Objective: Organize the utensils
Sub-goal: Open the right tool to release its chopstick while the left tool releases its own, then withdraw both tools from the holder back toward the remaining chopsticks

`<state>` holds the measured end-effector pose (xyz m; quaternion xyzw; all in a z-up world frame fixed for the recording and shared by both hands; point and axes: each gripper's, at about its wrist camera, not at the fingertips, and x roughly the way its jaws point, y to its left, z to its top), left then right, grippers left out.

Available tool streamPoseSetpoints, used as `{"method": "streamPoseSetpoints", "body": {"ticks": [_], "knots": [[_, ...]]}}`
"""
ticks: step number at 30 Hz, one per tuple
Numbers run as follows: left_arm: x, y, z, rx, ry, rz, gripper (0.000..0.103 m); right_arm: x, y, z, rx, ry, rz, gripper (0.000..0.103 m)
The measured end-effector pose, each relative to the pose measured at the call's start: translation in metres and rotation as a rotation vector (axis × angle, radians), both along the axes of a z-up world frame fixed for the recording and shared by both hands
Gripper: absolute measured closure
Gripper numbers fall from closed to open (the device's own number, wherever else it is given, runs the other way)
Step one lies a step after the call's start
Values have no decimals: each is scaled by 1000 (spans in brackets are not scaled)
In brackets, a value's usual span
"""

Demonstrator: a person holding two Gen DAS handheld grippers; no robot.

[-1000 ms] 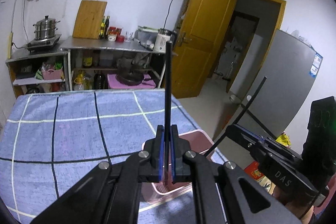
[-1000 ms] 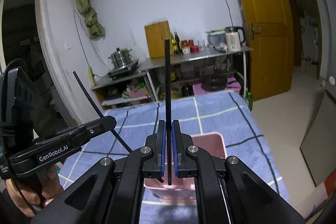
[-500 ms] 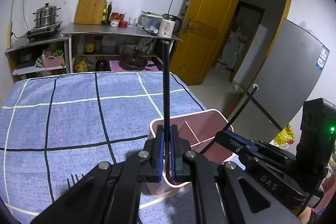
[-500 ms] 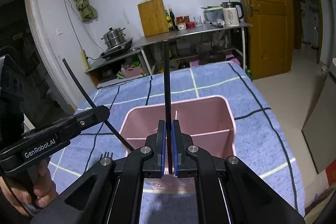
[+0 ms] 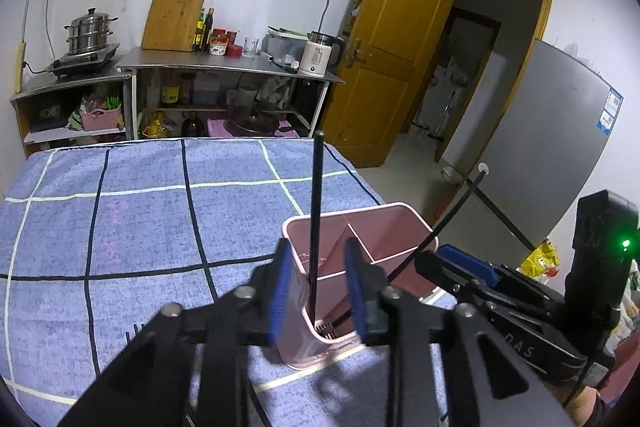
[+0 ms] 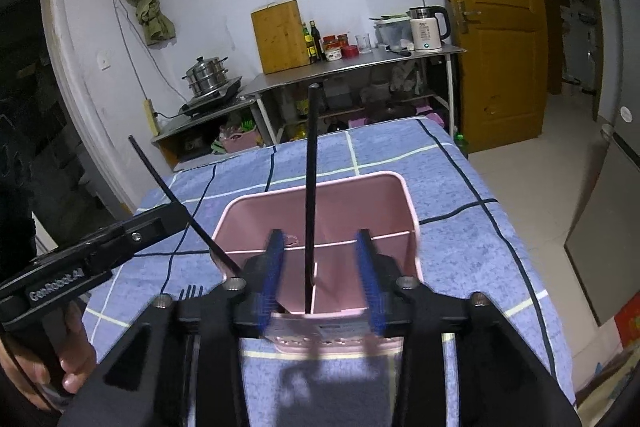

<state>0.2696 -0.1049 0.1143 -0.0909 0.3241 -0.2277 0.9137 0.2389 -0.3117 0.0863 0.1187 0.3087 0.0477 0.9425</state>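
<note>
Two black chopsticks are being let go into the pink holder [image 5: 396,223] on the blue checked counter [image 5: 140,211]: your left gripper [image 5: 316,291] and right gripper [image 6: 320,275] are both opening, fingers apart, sticks loose between them. Next, withdraw upward and fetch the fork [image 6: 191,291] beside the holder.

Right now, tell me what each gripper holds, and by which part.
Nothing is gripped. The left gripper and right gripper are both opening; a black chopstick stands free between each one's pads, its lower end inside the pink utensil holder.
</note>
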Motion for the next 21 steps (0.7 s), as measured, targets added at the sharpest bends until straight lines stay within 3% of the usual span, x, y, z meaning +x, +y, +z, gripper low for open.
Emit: {"method": "streamPoseSetpoints", "body": {"ticks": [7,12,21], "knots": [[-33,25,12,-57,-83,28,63,-28,2,10,11,-62,1,59],[-70,42,18,-13,-185,74,57,-50,14,14,25,-78,42,59],[-118,81,4,26,-198,136,56,-88,52,12,-23,-99,135,59]]}}
